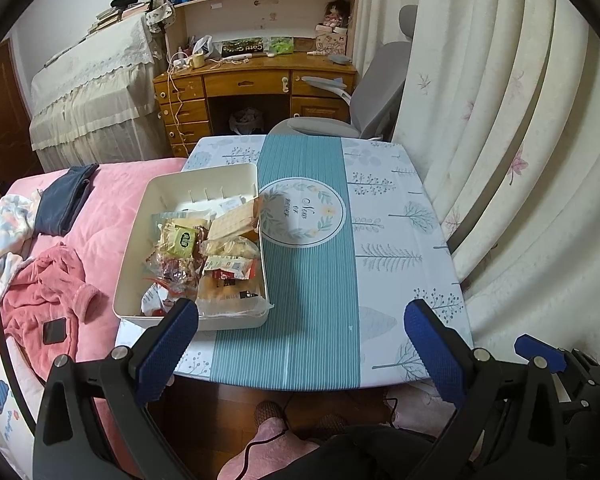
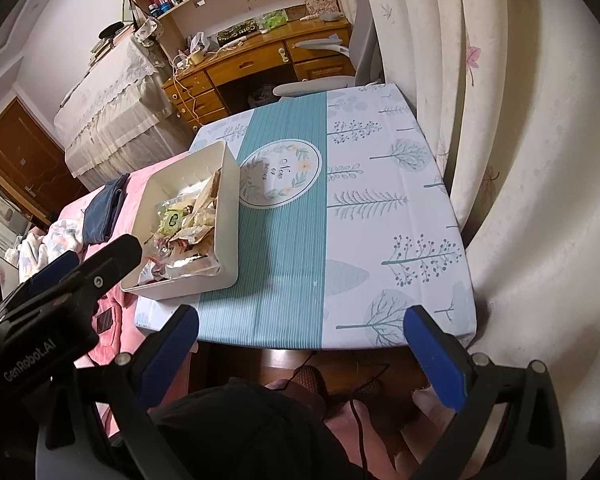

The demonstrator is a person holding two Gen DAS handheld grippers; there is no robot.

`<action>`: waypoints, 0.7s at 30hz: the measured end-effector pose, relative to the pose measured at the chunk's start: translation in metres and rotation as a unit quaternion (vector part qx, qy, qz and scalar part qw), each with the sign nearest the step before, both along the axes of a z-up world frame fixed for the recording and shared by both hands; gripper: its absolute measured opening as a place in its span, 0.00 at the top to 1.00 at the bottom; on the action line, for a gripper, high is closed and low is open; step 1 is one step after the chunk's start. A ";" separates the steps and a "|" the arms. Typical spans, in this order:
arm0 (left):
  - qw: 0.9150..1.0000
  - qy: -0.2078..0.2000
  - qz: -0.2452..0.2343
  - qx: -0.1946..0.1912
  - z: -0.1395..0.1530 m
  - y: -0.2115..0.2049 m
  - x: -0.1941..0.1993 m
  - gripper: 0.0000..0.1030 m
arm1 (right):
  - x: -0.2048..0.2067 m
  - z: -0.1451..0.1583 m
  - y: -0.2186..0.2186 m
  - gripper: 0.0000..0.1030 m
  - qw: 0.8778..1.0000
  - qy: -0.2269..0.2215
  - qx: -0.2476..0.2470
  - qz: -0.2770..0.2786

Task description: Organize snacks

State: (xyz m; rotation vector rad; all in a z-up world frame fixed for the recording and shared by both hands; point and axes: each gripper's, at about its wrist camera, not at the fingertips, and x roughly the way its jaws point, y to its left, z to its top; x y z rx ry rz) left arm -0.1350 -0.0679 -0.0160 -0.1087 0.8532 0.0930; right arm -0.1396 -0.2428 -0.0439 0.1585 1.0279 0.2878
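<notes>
We judge the sorting all but finished: every snack we can see sits in the cream bin [image 1: 236, 178], none loose on the surface [image 1: 396, 248]. Our left gripper [image 1: 300, 344] and right gripper [image 2: 304, 344] hover off the near edge, jaws spread wide and empty. The bin stands at ten o'clock on the surface, beside the bed [image 1: 116, 208]. Inside are mixed wrapped snacks [image 1: 204, 256]: a green packet [image 1: 184, 237], a cracker sleeve [image 1: 236, 220], a bread pack nearest us. Next, we would check for strays.
</notes>
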 end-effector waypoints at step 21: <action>1.000 0.000 0.005 -0.001 0.000 -0.002 -0.003 0.01 | 0.004 -0.004 -0.007 0.00 1.000 0.016 -0.002 0.001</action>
